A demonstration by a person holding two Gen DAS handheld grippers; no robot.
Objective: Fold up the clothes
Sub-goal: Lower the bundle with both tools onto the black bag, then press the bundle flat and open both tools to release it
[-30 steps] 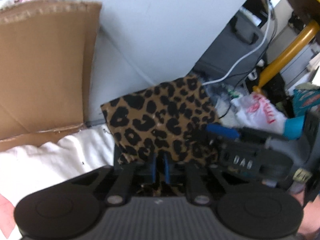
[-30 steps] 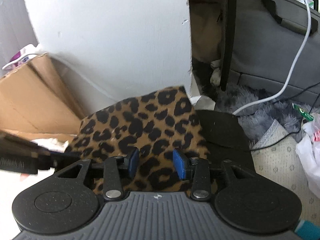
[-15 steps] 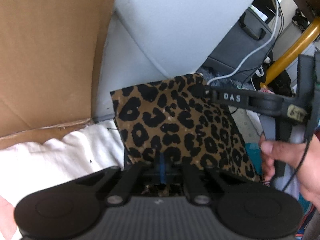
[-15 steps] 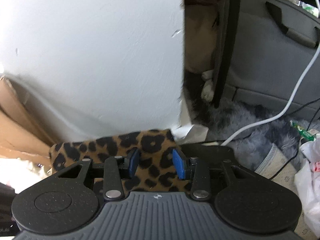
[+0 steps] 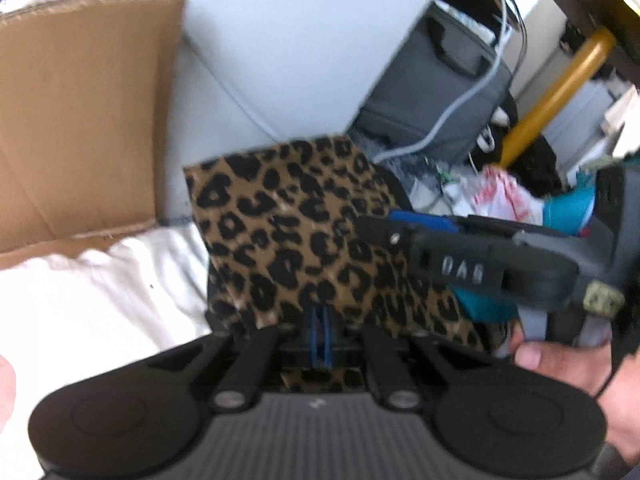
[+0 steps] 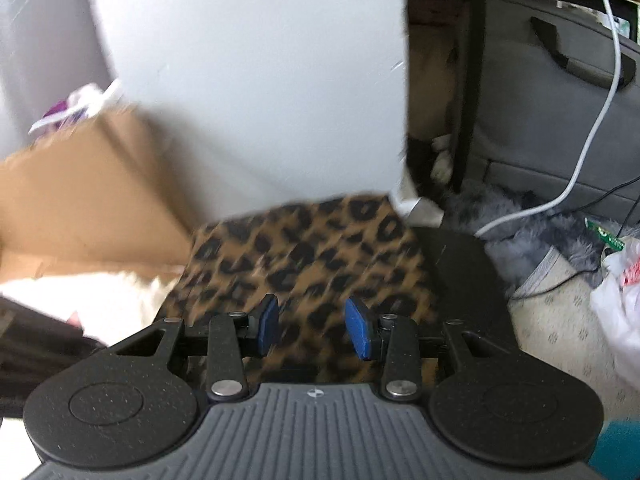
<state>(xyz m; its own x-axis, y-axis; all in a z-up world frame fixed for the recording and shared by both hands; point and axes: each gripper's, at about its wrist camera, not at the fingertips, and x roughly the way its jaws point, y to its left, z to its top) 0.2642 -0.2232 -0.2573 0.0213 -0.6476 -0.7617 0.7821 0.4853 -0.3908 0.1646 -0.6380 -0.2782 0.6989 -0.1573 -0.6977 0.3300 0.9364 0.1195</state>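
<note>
Flat leopard-print cloth (image 5: 304, 232) pinched by left hand-held gripper (image 5: 320, 330), right hand-held gripper (image 6: 311, 326) spread above

left: cardboard box (image 5: 80, 120) | ahead: white panel (image 6: 256, 80) | right: clutter, apparently

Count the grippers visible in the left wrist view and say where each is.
2. The left gripper sits bottom centre, shut on the leopard-print cloth. The right gripper reaches in from the right, over the cloth's right edge.

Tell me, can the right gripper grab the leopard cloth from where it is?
Probably yes. The right gripper is open, with the leopard cloth right beneath its fingers, and nothing sits between them.
</note>
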